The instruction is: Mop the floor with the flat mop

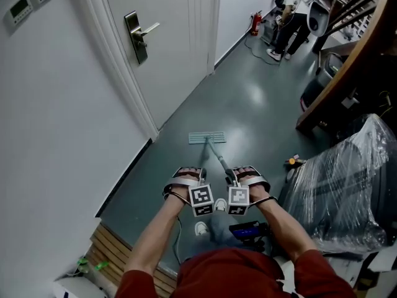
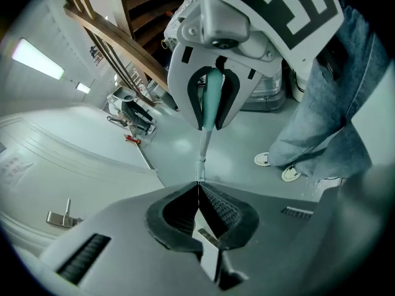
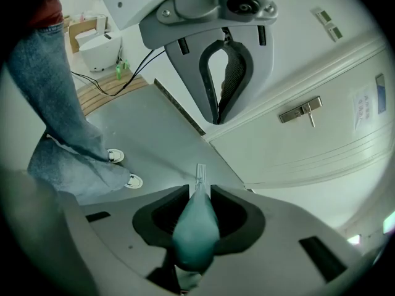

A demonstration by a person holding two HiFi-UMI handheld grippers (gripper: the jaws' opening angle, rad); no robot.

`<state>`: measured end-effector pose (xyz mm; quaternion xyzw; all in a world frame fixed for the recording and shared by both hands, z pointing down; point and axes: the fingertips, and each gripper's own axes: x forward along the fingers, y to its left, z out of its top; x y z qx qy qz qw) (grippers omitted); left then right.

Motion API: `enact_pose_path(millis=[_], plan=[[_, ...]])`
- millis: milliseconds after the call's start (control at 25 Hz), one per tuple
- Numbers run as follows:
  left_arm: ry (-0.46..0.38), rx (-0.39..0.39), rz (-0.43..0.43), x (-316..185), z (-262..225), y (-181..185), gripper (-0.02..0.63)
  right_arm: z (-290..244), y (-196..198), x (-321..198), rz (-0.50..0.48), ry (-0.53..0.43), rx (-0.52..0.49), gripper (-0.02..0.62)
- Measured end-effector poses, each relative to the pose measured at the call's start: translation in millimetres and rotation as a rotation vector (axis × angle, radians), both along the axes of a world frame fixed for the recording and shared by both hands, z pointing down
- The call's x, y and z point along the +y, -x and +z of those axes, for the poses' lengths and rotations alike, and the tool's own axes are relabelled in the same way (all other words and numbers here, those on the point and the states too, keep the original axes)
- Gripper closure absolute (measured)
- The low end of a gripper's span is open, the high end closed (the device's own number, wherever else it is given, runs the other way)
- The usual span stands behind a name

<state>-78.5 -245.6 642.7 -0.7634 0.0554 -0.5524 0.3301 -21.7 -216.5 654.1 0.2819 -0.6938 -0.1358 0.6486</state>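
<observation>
1. Well out ahead on the smooth, dark grey-green floor (image 1: 248, 98), the flat mop (image 1: 207, 138) lies with its pale, ribbed rectangular pad flat down, near the white door (image 1: 173, 36).
2. Its thin metal pole (image 1: 217, 157) slants back up from the pad to the person and ends in a rounded teal grip (image 3: 194, 227).
3. Right tongs (image 3: 197, 190): clenched on that teal grip, which fills the gap between the dark pads.
4. Left tongs (image 2: 197, 187): pressed together with the tips touching and nothing between them, held just beside the right ones. The two marker cubes (image 1: 201, 198) sit side by side.
5. Around the mop: the door's metal lever (image 1: 141, 35) on the left, and on the right a bulky bundle in shiny, crinkled plastic wrap (image 1: 347, 191) that narrows the floor.
6. A small yellow object (image 1: 293, 161) lies on the floor beside that bundle.
7. Farther off, a dark wooden beam (image 1: 347, 61) crosses at a slant, a red extinguisher (image 1: 256, 23) stands by the wall, and another person (image 1: 291, 17) stands at the far end.
</observation>
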Motion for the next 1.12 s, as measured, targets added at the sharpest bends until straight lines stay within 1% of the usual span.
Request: enact_pose_path(millis=[200,400,640,760,880,1120], plan=[[0.022,0.014,0.014,36.7,1.1,3.1,0.589,-0.6,7.8,34.2,0.006,0.005,0.012,0.477],[0.015,0.012,0.004,64.7,-0.4,-0.4,0.589,-2.2,2.2,61.9,-0.001,0.005,0.014,0.477],[0.002,0.028,-0.002,99.5,-7.7,-21.7,0.589,-6.3,-12.0,100.9,-0.023,0.000,-0.009,0.477],[-0.012,-0.002,-0.017,120.9,-5.6,-27.3,0.589,-3.2,-22.4,124.2,-0.033,-0.004,-0.011,0.477],[-0.006,-0.011,-0.025,144.4,-4.8,-35.9,0.589,-8.1,-27.2,143.2,-0.048,-0.014,-0.046,0.477],[-0.012,-0.031,-0.055,186.5,-5.9,-48.3,0.589,-2.8,-44.6,180.9,-0.066,-0.017,-0.058,0.477]])
